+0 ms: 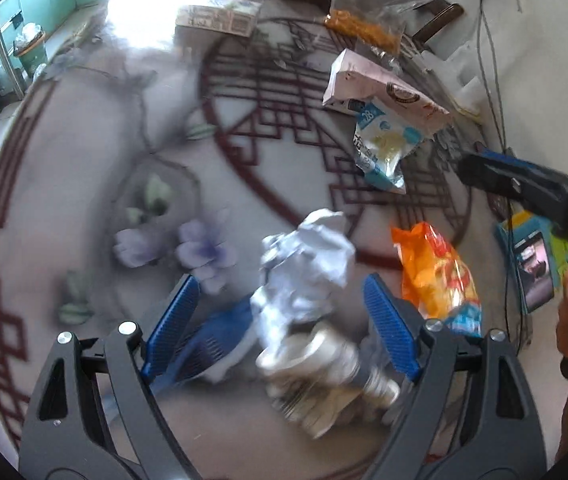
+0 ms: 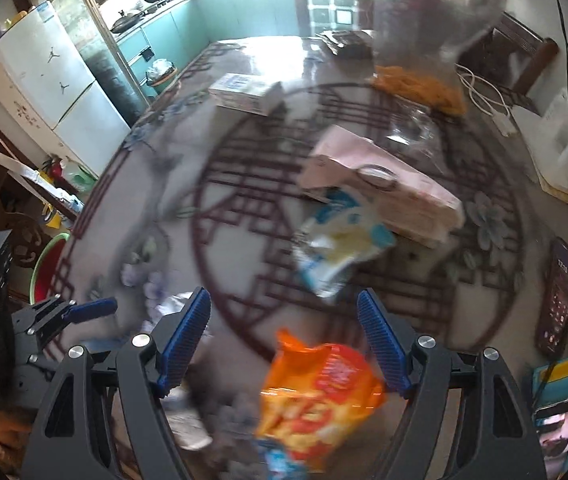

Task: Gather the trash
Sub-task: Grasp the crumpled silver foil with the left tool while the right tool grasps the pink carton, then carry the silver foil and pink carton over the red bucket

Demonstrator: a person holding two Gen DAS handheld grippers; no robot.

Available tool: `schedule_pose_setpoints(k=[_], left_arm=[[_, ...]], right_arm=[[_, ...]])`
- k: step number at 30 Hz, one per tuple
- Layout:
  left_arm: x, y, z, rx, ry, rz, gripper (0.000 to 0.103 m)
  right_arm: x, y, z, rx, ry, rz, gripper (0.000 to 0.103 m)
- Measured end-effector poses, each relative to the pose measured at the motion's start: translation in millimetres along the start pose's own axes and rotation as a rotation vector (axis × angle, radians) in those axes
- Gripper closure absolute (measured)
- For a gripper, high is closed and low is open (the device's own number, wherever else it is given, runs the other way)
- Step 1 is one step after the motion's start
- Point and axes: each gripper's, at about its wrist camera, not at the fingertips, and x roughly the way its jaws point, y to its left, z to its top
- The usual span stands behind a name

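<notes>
A crumpled white paper ball [image 1: 309, 264] and a crushed metal can [image 1: 323, 376] lie on the patterned table between the open fingers of my left gripper [image 1: 280, 320]. An orange snack bag [image 1: 437, 276] lies just to their right. In the right wrist view the orange snack bag [image 2: 319, 396] lies between the open fingers of my right gripper [image 2: 284, 340]. A blue-white snack wrapper [image 2: 339, 240] lies beyond it, also seen in the left wrist view [image 1: 383, 148]. My right gripper shows in the left wrist view [image 1: 479, 172].
A pink box [image 2: 383, 188] lies behind the wrapper. A clear bag of orange snacks [image 2: 423, 80], a white box [image 2: 244, 92], a phone [image 2: 559, 296] and a cable [image 2: 483, 96] are on the table. A blue packet [image 1: 535, 264] lies at the right edge.
</notes>
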Motion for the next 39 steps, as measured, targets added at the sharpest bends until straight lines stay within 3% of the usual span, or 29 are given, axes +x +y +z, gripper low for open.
schedule_pose_setpoints(k=[4,5,6,9,18,23,25,32,34,39], left_arm=[[20.6,-12.5,7.9,0.005,0.036,0.018,0.023],[26.7,-14.7,8.7,0.006,0.051,0.022,0.034],[30.5,-14.9,9.1,0.007,0.064,0.026,0.052],[34.2,-16.6,12.1,0.01,0.07,0.026,0.058],[5.1,-6.0,33.4,0.003,-0.018,0.093,0.059],[-6.5,4.3,44.4,-0.023,-0.05,0.121,0.058],[-9.0,6.8,45.0,-0.026,-0.056,0.13,0.058],[-8.2,11.7,47.5,-0.037,-0.049,0.141,0.057],[-8.9,11.8,47.9,-0.035,-0.051,0.143,0.057],[-13.3,13.2,48.3,-0.04,-0.065,0.144,0.057]], right_arm=[[4.7,-24.1,-0.1,0.007,0.015,0.004,0.028],[5.2,-29.2,1.2,0.008,0.016,0.005,0.028],[6.4,-35.8,2.9,0.011,0.016,0.007,0.028],[10.9,-47.2,11.3,0.009,0.016,0.008,0.028],[45.8,-81.6,69.3,-0.075,0.04,-0.012,0.028],[80.8,-92.8,102.7,-0.133,0.115,0.014,0.032],[91.7,-92.4,107.6,-0.158,0.151,0.028,0.036],[122.0,-88.2,108.9,-0.198,0.266,0.116,0.035],[127.5,-86.4,105.5,-0.197,0.29,0.125,0.046],[132.6,-80.4,97.9,-0.186,0.303,0.133,0.051]])
